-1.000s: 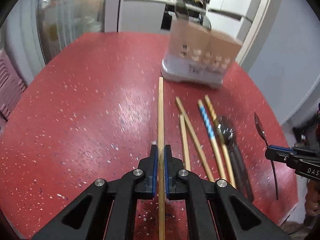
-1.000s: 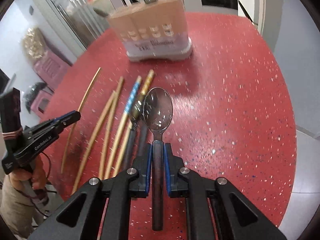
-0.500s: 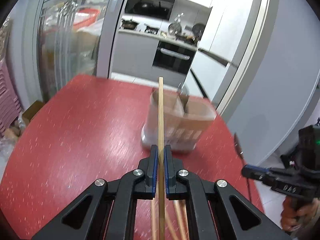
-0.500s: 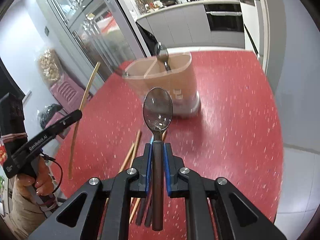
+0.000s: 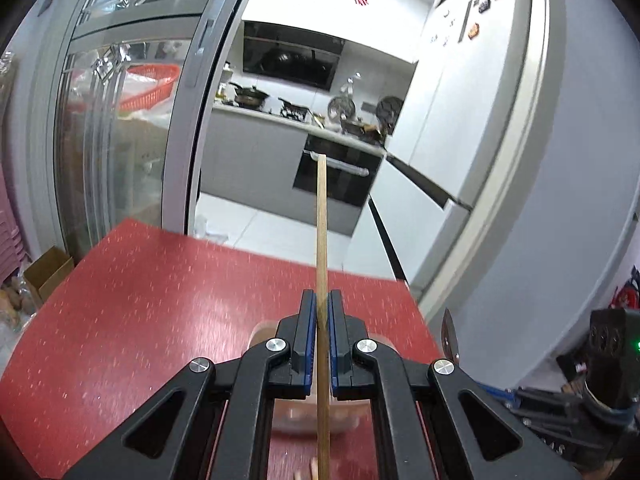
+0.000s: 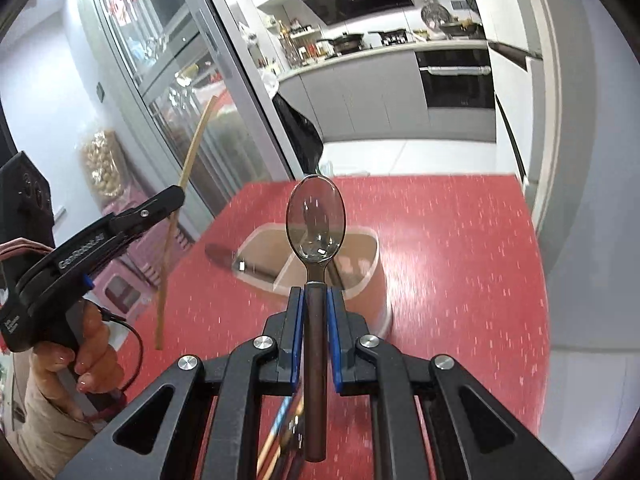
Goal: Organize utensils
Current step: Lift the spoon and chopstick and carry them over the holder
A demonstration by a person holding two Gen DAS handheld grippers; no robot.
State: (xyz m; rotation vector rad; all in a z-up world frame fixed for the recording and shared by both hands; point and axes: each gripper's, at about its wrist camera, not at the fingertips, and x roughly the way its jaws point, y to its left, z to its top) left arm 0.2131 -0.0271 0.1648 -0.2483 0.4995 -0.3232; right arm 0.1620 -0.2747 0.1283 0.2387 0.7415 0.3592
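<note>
Right now the left gripper [image 5: 323,312] pinches a chopstick [image 5: 321,216] upright, and the right gripper [image 6: 314,312] clamps a spoon [image 6: 316,216] above the holder [image 6: 360,268]. Best to tip each one handle-down and lower it slowly into its own compartment.

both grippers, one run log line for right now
left gripper: shut on chopstick | right gripper: shut on spoon | utensil holder: on red table, below spoon | stage: carrying

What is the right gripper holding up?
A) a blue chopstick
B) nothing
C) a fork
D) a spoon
D: the right gripper is shut on the dark handle of a spoon, whose shiny bowl points up above the brown utensil holder.
</note>
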